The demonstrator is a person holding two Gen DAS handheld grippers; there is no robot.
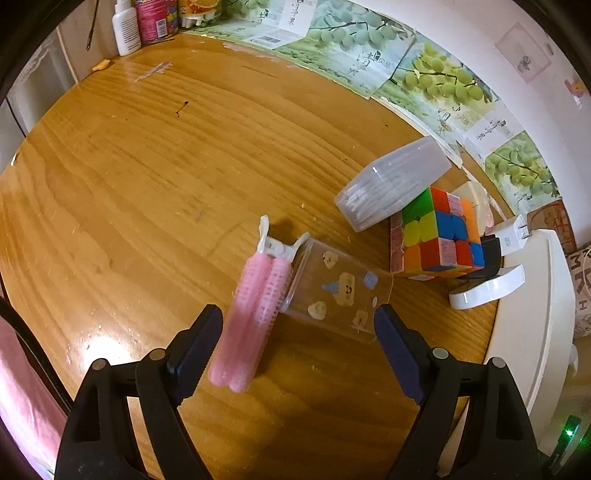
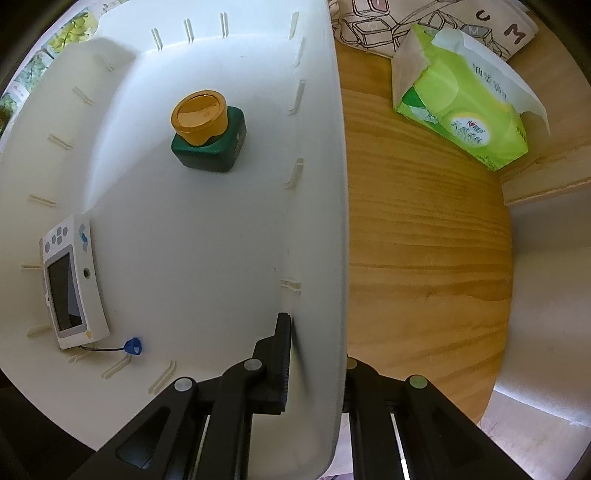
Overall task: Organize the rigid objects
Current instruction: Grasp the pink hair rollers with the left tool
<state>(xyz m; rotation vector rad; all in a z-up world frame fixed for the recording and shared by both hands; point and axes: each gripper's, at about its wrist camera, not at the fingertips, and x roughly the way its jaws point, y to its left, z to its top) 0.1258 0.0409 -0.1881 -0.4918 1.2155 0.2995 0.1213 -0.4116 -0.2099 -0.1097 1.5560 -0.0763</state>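
Note:
My left gripper [image 1: 299, 350] stands open above the wooden table [image 1: 147, 184], pointing steeply down. Between its fingers lie a pink hair-roller clip [image 1: 255, 306], close to the left pad, and a clear phone case [image 1: 340, 291] with bear stickers. Neither is gripped. Beyond them sit a colourful puzzle cube [image 1: 437, 236] and a translucent box of cotton swabs [image 1: 391, 182]. My right gripper [image 2: 317, 354] is shut on the side wall of the white bin [image 2: 340, 184], one finger inside and the other outside. In the bin are a green bottle [image 2: 208, 133] with a gold cap, a white handheld device [image 2: 72, 284] and a blue tag [image 2: 133, 347].
The bin's rim [image 1: 532, 314] borders the table at the right, with a white curved piece [image 1: 487, 288] and a black block [image 1: 491, 251] beside the cube. Bottles [image 1: 127, 29] stand at the far left corner. A green tissue pack [image 2: 461, 99] lies outside the bin.

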